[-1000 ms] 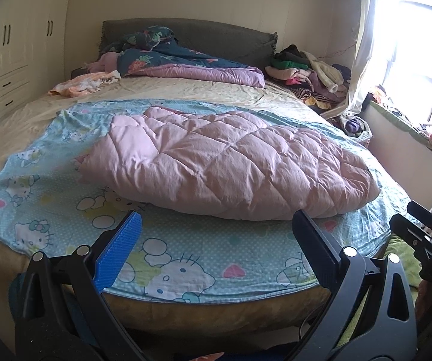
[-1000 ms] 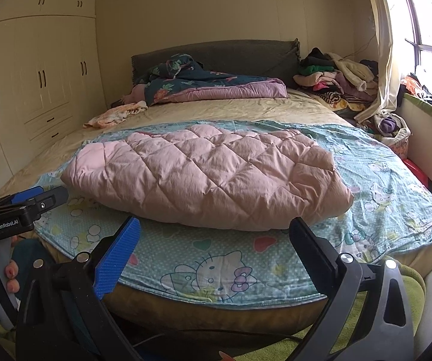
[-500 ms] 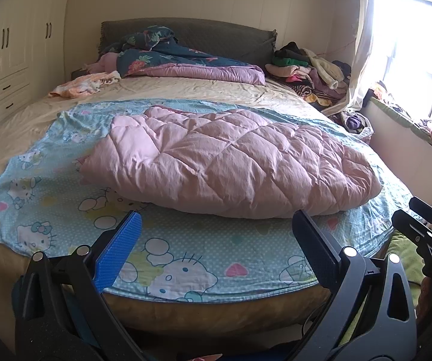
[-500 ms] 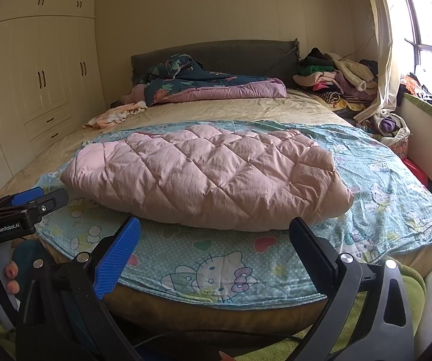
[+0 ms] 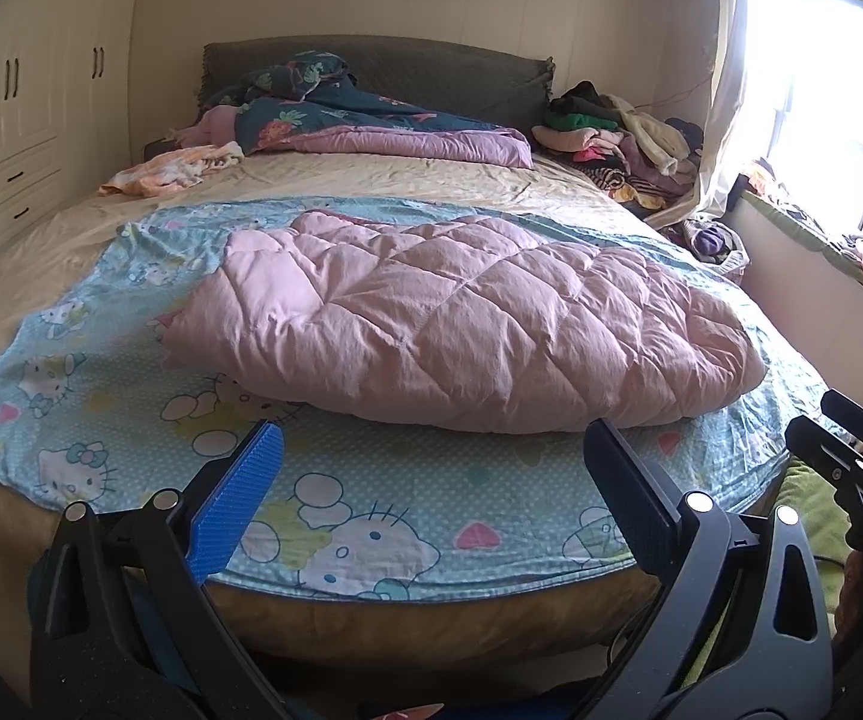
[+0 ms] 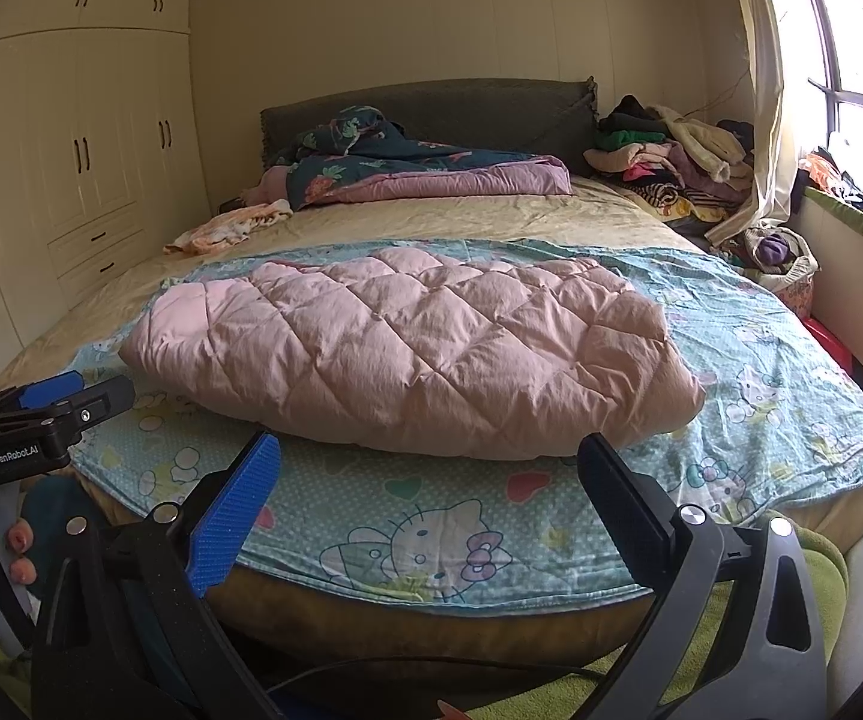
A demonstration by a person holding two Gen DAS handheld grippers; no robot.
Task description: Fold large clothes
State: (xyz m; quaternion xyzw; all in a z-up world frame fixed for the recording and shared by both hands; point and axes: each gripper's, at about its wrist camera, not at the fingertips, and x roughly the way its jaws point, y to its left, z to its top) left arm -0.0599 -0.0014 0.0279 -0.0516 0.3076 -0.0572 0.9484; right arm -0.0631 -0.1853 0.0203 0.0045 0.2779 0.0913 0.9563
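Note:
A pink quilted garment (image 5: 467,324) lies folded in a puffy bundle on a blue cartoon-print sheet (image 5: 371,516) on the bed; it also shows in the right wrist view (image 6: 407,348). My left gripper (image 5: 431,468) is open and empty, short of the bed's near edge, in front of the bundle. My right gripper (image 6: 431,480) is open and empty, also short of the bed's edge. The left gripper shows at the left edge of the right wrist view (image 6: 53,414), and the right gripper at the right edge of the left wrist view (image 5: 851,450).
A dark floral duvet (image 5: 365,120) lies by the grey headboard. A pile of clothes (image 5: 623,138) sits at the bed's far right corner. An orange-and-white cloth (image 5: 173,168) lies at far left. White wardrobes (image 6: 71,180) stand on the left, a window (image 6: 851,90) on the right.
Both views have shifted very slightly closer to the bed. The pink garment has not moved and both grippers stay open.

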